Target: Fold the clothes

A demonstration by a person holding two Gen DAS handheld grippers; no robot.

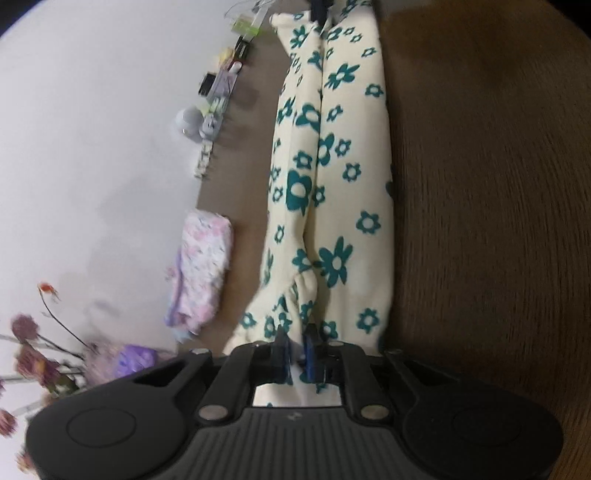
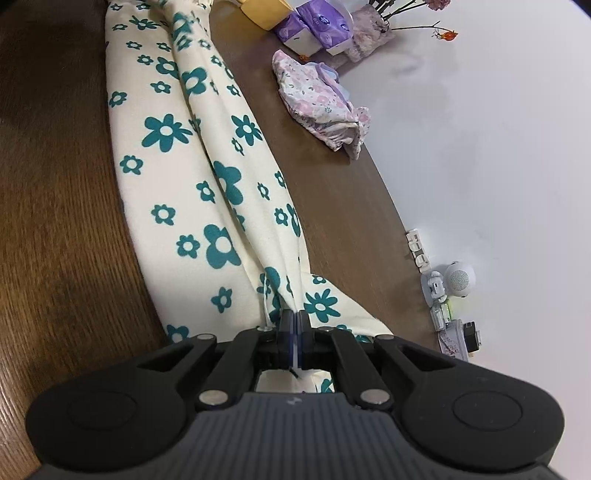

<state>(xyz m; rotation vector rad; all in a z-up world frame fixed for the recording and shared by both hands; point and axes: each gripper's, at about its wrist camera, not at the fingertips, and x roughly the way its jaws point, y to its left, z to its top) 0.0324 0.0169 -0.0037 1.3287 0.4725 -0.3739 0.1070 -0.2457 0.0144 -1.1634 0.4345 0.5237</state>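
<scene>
Brown table (image 1: 480, 184) runs beside a white wall (image 1: 92, 129), carrying a floral garment (image 1: 332, 166) stretched long between both tools. Left gripper (image 1: 296, 343) is clenched on one bunched end, right gripper (image 2: 294, 325) on the other. Bare wood lies open on the near side; a folded pink cloth (image 2: 317, 99) sits wallward.

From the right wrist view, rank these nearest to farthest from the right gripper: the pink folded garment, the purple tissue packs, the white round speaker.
1. White round speaker: right of the right gripper, against the wall.
2. Pink folded garment: farther up the table, right of the floral garment.
3. Purple tissue packs: at the far end, beyond the pink garment.
</scene>
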